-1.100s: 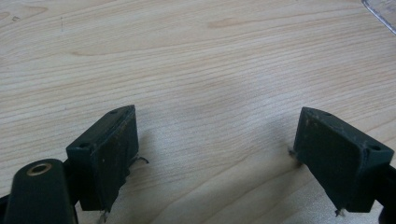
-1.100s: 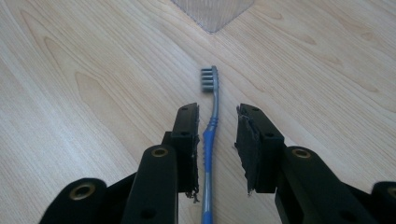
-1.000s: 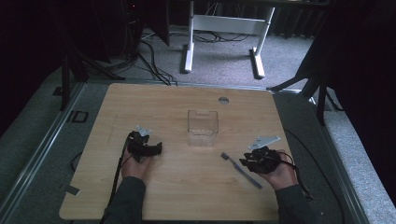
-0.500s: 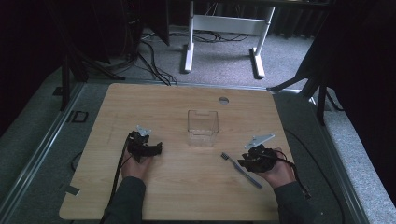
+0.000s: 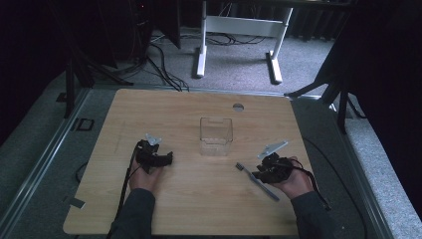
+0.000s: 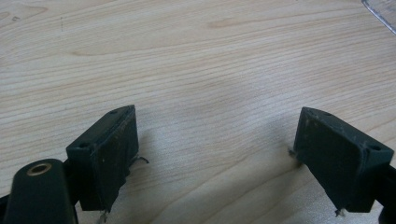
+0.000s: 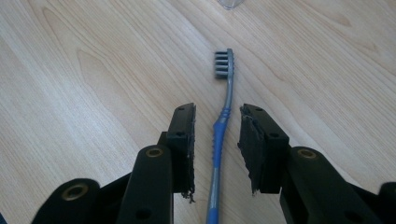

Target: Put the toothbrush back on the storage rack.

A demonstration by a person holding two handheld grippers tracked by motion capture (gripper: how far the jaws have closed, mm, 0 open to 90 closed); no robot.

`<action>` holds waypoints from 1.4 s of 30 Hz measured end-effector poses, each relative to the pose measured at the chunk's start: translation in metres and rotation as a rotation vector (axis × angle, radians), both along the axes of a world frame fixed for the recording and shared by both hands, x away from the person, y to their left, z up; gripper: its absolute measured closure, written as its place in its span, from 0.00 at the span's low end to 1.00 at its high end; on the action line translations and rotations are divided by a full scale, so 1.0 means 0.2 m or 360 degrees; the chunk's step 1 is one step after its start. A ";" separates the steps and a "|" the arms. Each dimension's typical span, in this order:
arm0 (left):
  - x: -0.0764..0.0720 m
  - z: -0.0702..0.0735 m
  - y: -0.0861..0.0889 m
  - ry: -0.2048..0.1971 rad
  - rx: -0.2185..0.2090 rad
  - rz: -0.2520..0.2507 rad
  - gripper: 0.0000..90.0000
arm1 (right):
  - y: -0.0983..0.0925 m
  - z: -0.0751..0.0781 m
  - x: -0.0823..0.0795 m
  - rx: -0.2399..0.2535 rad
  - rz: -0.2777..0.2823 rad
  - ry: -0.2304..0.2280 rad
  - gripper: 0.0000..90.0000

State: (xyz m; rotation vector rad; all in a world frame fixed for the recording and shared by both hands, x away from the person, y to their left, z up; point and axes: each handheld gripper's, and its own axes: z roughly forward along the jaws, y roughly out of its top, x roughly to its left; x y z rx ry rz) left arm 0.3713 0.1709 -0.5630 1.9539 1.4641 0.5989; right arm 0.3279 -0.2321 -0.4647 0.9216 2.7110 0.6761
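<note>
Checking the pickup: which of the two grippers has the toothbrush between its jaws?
The right gripper: the toothbrush lies between its open jaws. The left gripper has bare table between its jaws.

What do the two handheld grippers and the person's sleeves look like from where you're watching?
Both the left gripper and the right gripper are black, each topped by a grey three-cornered plate, with a dark cable trailing back along the forearm. Close up, the jaws are blocky black bars with worn, frayed pads and brass-coloured eyelets at the arms. The sleeves are dark grey.
</note>
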 end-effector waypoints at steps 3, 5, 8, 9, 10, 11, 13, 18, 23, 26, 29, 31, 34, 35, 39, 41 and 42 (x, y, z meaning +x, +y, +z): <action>0.00 0.00 0.00 0.0000 -0.0001 0.0000 0.16 | 0.01 0.00 0.00 -0.0007 0.0006 0.0011 0.72; 0.00 0.00 0.00 0.0000 0.0000 0.0000 0.16 | 0.01 -0.01 0.01 -0.0012 0.0010 0.0018 0.72; 0.00 0.00 0.00 0.0000 -0.0001 0.0000 0.16 | 0.02 -0.01 0.01 -0.0012 0.0013 0.0020 0.72; 0.00 0.00 0.00 0.0000 -0.0001 0.0000 0.16 | 0.02 -0.01 0.01 -0.0012 0.0013 0.0020 0.72; 0.00 0.00 0.00 0.0000 -0.0001 0.0000 0.16 | 0.02 -0.01 0.01 -0.0016 0.0009 0.0028 0.72; 0.00 0.00 0.00 0.0000 -0.0001 0.0000 0.16 | 0.02 -0.01 0.02 -0.0018 0.0008 0.0035 0.72; 0.00 0.00 0.00 0.0000 -0.0001 0.0000 0.16 | 0.03 -0.02 0.02 -0.0022 0.0011 0.0041 0.72; 0.00 0.00 0.00 0.0000 -0.0001 0.0000 0.16 | 0.05 -0.02 0.03 -0.0038 0.0029 0.0062 0.72; 0.00 0.00 0.00 0.0000 0.0000 0.0000 0.16 | 0.06 -0.04 0.04 -0.0067 0.0039 0.0096 0.72; 0.00 0.00 0.00 0.0000 0.0000 0.0000 0.16 | 0.06 -0.05 0.05 -0.0082 0.0046 0.0108 0.72; 0.00 0.00 0.00 0.0000 -0.0001 0.0000 0.16 | 0.06 -0.05 0.05 -0.0095 0.0042 0.0127 0.72; 0.00 0.00 0.00 0.0000 0.0000 0.0000 0.16 | 0.07 -0.06 0.06 -0.0105 0.0045 0.0142 0.72; 0.00 0.00 0.00 0.0000 0.0000 0.0000 0.16 | 0.07 -0.06 0.08 -0.0121 0.0044 0.0167 0.72; 0.00 0.00 0.00 0.0000 -0.0001 0.0000 0.16 | 0.07 -0.06 0.08 -0.0130 0.0034 0.0183 0.72; 0.00 0.00 0.00 0.0000 -0.0001 0.0000 0.16 | 0.07 -0.06 0.10 -0.0165 0.0028 0.0197 0.73; 0.00 0.00 0.00 0.0000 0.0000 0.0000 0.16 | 0.08 -0.06 0.10 -0.0175 0.0031 0.0194 0.73; 0.00 0.00 0.00 0.0000 0.0000 0.0000 0.16 | 0.08 -0.06 0.11 -0.0181 0.0027 0.0199 0.73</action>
